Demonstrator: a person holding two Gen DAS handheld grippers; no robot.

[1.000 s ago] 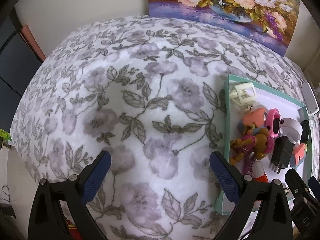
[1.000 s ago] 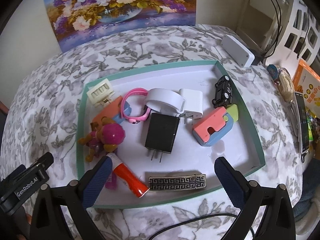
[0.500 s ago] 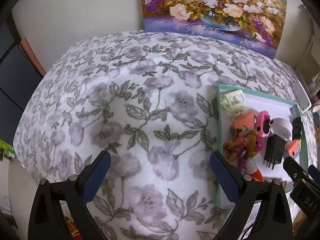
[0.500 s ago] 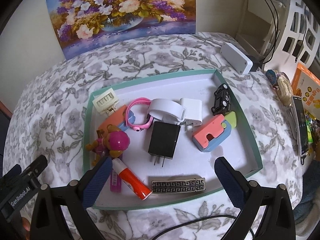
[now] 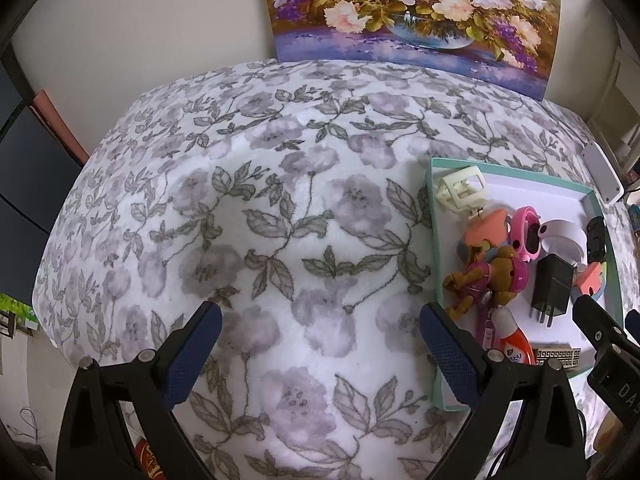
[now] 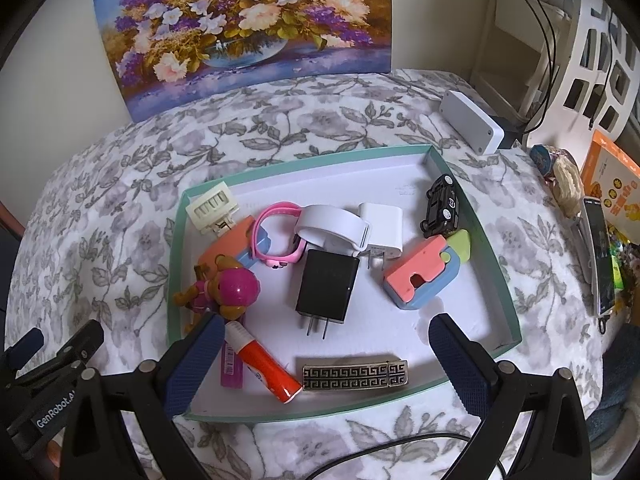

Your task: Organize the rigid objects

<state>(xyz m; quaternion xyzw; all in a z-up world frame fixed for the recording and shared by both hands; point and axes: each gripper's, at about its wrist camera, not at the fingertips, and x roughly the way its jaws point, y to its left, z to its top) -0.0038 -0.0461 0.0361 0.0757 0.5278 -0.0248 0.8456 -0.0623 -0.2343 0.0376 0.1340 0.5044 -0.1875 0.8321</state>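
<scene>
My left gripper [image 5: 320, 332] hangs wide open and empty over the bare floral cloth [image 5: 248, 216], lower centre of its view. At that frame's right sits the tray [image 5: 434, 216]. In the right view, my right gripper [image 6: 326, 340] gapes empty over the tray's near edge; dog toy [image 6: 230, 286], glue stick [image 6: 264, 364], black charger [image 6: 328, 284], metal clip [image 6: 355, 376] and toy car [image 6: 440, 204] lie inside.

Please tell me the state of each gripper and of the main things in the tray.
left gripper: open, empty.
right gripper: open, empty.
tray: no lid, holds the objects.
black charger: lying flat, prongs toward camera.
glue stick: capped, lying down.
toy car: tilted against tray wall.
</scene>
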